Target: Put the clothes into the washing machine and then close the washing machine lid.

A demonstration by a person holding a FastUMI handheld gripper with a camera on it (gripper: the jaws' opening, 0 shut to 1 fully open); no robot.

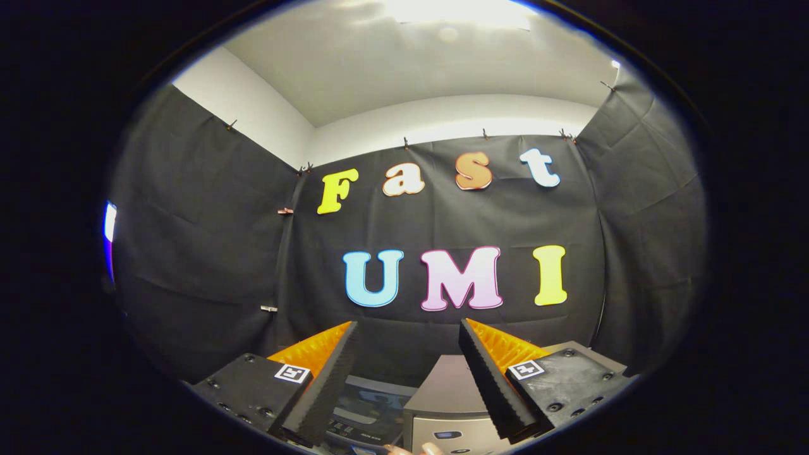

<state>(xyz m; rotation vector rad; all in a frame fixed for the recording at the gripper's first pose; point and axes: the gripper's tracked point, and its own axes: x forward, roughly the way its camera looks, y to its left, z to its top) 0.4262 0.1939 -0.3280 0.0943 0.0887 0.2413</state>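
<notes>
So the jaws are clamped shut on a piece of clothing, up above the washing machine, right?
Not quite. In the gripper view the gripper has its jaws spread open with nothing between them. It does sit above the washing machine, pointing at the booth's black cloth wall.

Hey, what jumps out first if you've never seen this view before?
The gripper stands open, its two ridged fingers spread with nothing between them. Low between and beyond them sits a grey washing machine, with fingertips of a hand just under it. Black cloth walls surround everything.
</notes>
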